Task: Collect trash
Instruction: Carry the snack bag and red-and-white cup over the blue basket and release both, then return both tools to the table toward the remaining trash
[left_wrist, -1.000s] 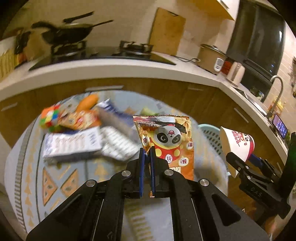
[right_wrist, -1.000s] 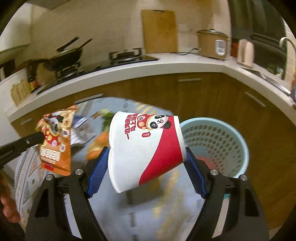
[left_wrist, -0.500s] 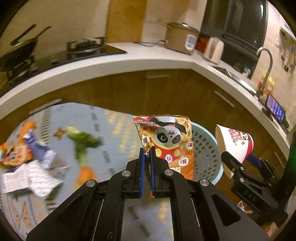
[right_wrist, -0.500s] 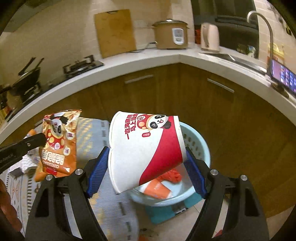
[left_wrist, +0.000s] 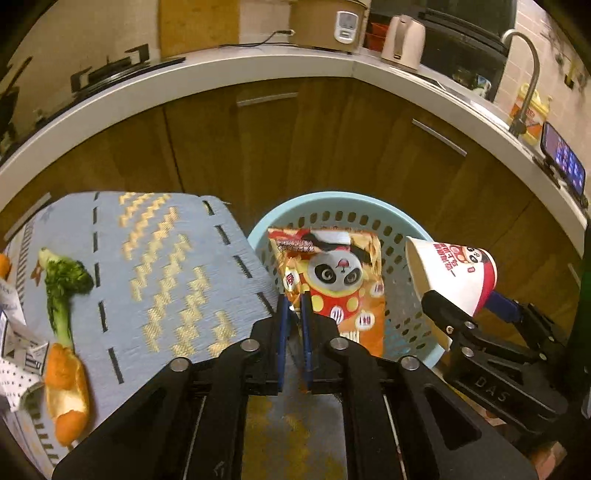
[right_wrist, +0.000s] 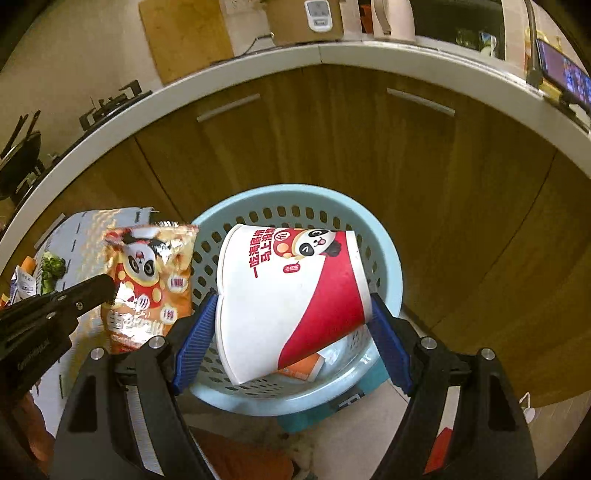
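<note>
A light blue perforated basket (left_wrist: 332, 197) (right_wrist: 391, 258) stands on the floor by the wooden cabinets. My left gripper (left_wrist: 293, 306) (right_wrist: 92, 291) holds an orange panda snack bag (left_wrist: 340, 280) (right_wrist: 147, 280) by its lower edge, over the basket's left side. Its jaws are starting to open, with the bag still pinched between the pads. My right gripper (right_wrist: 291, 299) (left_wrist: 465, 299) holds a red and white panda paper cup (right_wrist: 291, 295) (left_wrist: 450, 273) sideways above the basket's middle. Its wide jaws are easing apart, pads still against the cup's rim and base.
An orange packet (right_wrist: 303, 365) lies in the basket's bottom. Left of the basket lies a blue patterned mat (left_wrist: 166, 258) with a broccoli stalk (left_wrist: 62, 284), orange peel (left_wrist: 66, 387) and papers (left_wrist: 14, 350). Cabinet fronts and a curved white counter (left_wrist: 258, 70) close off the far side.
Both grippers have swung right, off the littered mat, and dropped lower over the basket. The snack bag and the cup stayed in their grips.
</note>
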